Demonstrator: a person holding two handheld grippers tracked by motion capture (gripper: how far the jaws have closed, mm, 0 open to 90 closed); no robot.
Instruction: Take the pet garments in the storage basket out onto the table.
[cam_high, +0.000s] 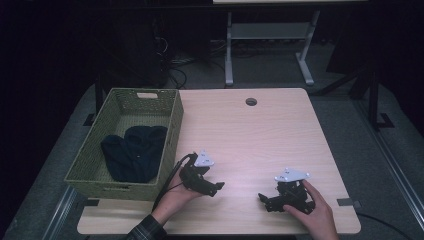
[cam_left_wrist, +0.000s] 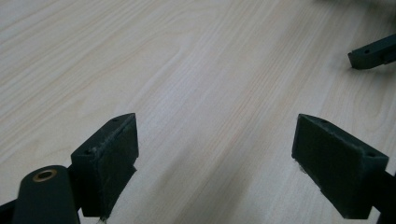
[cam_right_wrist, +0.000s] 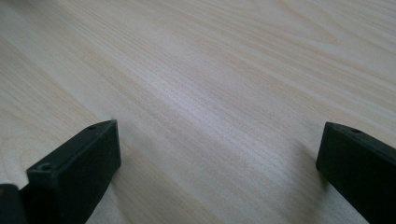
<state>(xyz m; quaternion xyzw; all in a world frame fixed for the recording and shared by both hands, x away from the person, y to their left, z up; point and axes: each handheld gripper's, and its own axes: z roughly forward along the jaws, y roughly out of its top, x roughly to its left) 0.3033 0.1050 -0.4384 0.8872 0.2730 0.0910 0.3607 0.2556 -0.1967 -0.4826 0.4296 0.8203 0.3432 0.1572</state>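
Observation:
A green woven basket (cam_high: 172, 125) stands on the left part of the light wooden table (cam_high: 250, 135), and dark blue folded cloth (cam_high: 134, 151) lies inside it. My left gripper (cam_high: 216, 188) rests low on the table just right of the basket's near corner, open, with nothing between its jaws (cam_left_wrist: 215, 158). My right gripper (cam_high: 263, 200) sits near the table's front edge, pointing left, also open over bare wood (cam_right_wrist: 217, 163). A jaw tip of the right gripper (cam_left_wrist: 372, 52) shows at the upper right of the left gripper view.
A round cable hole (cam_high: 251, 101) lies near the table's far edge. Beyond the table stands a white desk frame (cam_high: 267, 40) on dark floor. Cables (cam_high: 175, 75) lie on the floor behind the basket.

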